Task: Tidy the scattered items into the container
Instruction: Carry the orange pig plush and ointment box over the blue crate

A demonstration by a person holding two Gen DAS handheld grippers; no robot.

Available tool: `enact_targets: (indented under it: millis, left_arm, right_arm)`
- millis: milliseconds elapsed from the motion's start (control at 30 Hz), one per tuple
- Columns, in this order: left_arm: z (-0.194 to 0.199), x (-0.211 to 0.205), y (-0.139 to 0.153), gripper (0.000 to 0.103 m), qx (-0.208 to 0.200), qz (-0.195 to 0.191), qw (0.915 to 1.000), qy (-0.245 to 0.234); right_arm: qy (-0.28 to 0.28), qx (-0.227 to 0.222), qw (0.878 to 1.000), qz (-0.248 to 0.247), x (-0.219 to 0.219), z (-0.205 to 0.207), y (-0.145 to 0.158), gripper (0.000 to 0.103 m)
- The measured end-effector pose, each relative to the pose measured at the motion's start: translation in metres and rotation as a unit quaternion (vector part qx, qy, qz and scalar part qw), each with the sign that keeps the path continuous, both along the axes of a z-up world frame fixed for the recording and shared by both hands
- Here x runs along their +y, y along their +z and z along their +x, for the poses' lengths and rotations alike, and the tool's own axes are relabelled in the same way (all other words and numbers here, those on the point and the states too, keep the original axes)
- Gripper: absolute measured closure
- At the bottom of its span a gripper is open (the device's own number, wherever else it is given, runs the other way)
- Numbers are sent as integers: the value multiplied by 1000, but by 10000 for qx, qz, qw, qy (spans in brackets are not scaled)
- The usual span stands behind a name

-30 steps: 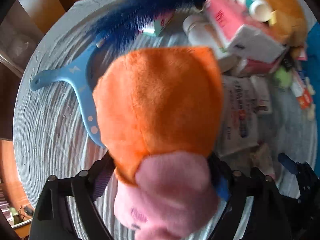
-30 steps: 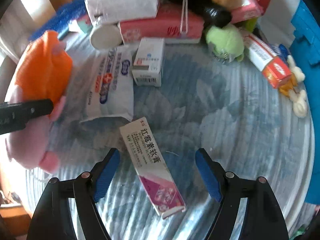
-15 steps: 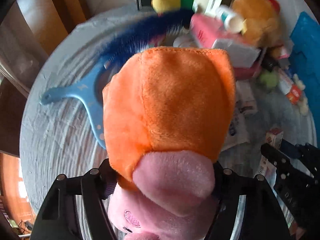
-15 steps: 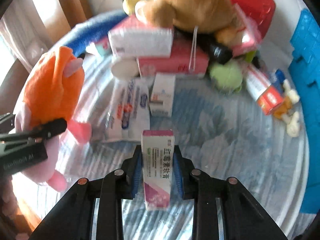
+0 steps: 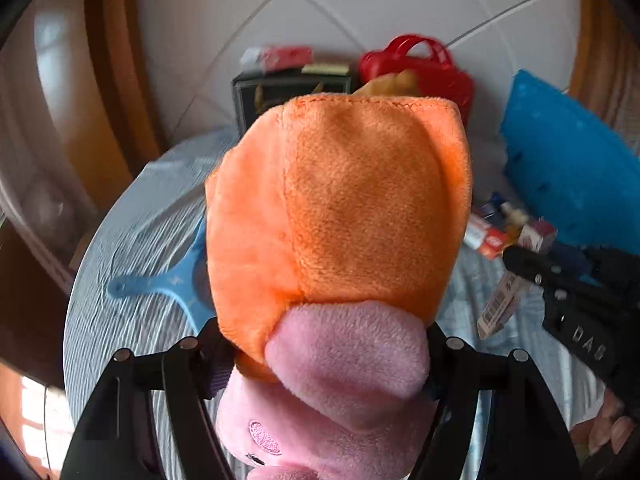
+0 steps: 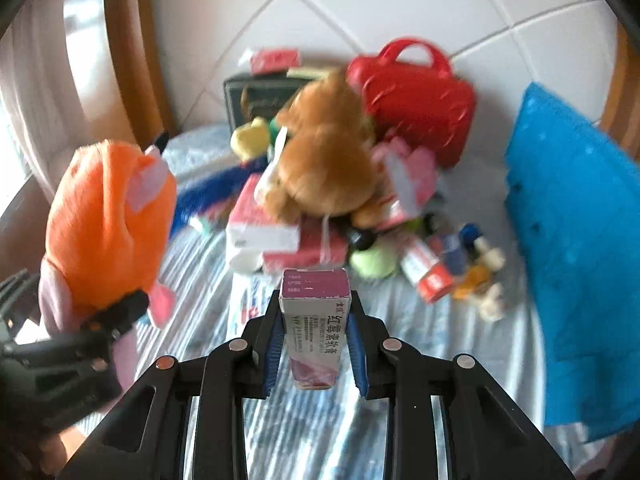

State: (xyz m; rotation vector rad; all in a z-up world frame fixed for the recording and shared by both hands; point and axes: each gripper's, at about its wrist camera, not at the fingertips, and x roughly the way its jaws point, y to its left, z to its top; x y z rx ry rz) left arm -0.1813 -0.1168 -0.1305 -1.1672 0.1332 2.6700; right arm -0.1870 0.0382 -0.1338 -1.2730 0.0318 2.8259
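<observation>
Plush toy (image 5: 340, 216), orange body with pink limbs, sits pinched between the jaws of the left gripper (image 5: 324, 364), held clear above the striped surface (image 5: 132, 320). Right gripper (image 6: 314, 340) has its jaws pressed onto a small purple-and-white box (image 6: 314, 320), standing upright between the blue pads (image 6: 274, 344). Far behind lies a heap: brown plush (image 6: 324, 168), pink packets, a red bag (image 6: 416, 100). Blue container (image 6: 576, 240) stands at right; its shape is blurred, possibly a crate. Light blue hanger (image 5: 168, 284) lies on the left.

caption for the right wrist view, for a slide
Right gripper lifts a medicine box above the cluttered table.
</observation>
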Motion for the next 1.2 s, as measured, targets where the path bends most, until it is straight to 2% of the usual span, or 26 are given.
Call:
enact_targets:
  millis: [300,500,767,1067,1200]
  left_arm:
    - [29,53,53,33,621,166,9976,-250]
    - [50,122,85,33,1082,371,9933,-170]
    - [56,212,118,33,1388,445,9891,-208]
    - [47,316,171,33,1818,674,9756,-1031]
    - [36,376,193,33,1688,741,9731,-1385]
  right_arm:
    - [-164,651,9977,84,54,33,69,75]
    - [-39,1073,9939,247,119,53,111,75]
    - [-3,1362,9895,486,209,70,152,75]
    - [-836,1729,9789,703,312,87,199,75]
    - [-1191,1731,9734,916,372,91,215,75]
